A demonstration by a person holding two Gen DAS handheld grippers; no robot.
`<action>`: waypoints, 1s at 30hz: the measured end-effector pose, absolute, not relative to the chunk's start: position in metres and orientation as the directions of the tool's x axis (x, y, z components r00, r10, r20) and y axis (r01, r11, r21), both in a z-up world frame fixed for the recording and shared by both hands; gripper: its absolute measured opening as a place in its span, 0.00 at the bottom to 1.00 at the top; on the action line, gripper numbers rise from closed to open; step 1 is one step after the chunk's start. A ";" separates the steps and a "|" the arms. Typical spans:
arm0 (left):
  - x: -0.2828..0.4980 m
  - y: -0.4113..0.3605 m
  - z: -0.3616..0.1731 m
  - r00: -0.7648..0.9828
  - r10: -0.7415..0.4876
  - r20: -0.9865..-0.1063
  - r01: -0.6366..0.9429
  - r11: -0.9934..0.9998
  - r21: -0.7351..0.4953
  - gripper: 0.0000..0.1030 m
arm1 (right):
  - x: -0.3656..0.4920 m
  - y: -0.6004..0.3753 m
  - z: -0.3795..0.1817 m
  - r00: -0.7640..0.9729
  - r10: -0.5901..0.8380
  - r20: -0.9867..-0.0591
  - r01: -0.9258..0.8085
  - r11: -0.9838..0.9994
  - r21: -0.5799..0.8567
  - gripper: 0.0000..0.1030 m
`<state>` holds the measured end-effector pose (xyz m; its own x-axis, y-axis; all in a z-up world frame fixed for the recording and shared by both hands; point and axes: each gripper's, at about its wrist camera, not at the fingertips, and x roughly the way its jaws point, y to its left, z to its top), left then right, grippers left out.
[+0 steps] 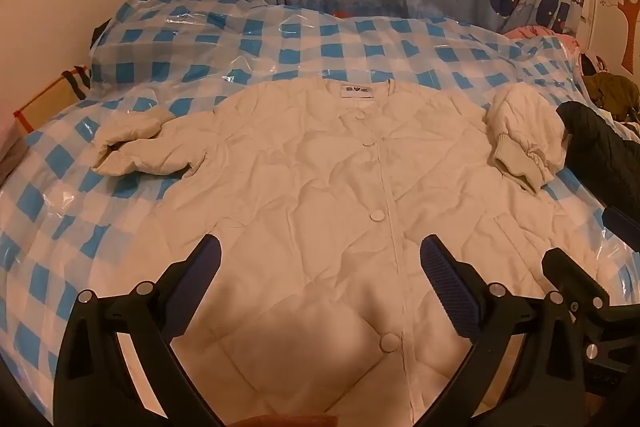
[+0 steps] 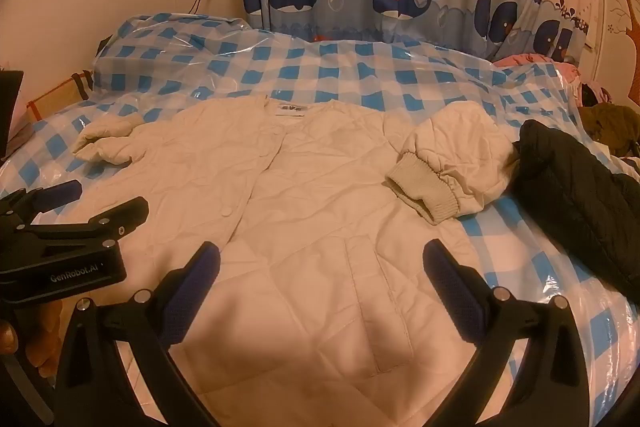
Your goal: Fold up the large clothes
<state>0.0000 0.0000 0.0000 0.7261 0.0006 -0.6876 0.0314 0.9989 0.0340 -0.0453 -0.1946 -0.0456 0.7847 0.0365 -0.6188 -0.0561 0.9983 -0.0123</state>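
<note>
Both claws, left claw (image 1: 320, 283) & right claw (image 2: 320, 291), gape empty over white jacket (image 1: 320, 187); best next: grip sleeve (image 2: 448, 163) ahead-right, fold inward.

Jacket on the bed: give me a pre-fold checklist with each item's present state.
1. Jacket lies flat, front up, buttoned: ok.
2. Left sleeve spread straight: not ok, bunched beside the body.
3. Right sleeve spread straight: not ok, doubled back, cuff lying on the body.
4. Left tool open, empty: ok.
5. Right tool open, empty: ok.
6. Dark garment clear of the jacket: not ok, it touches the right sleeve.
</note>
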 end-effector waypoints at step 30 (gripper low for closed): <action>-0.001 0.000 0.000 0.722 0.001 -0.692 0.031 0.999 0.034 0.94 | -0.043 -0.195 -0.049 0.782 0.022 -0.623 -0.052 0.998 -0.030 0.95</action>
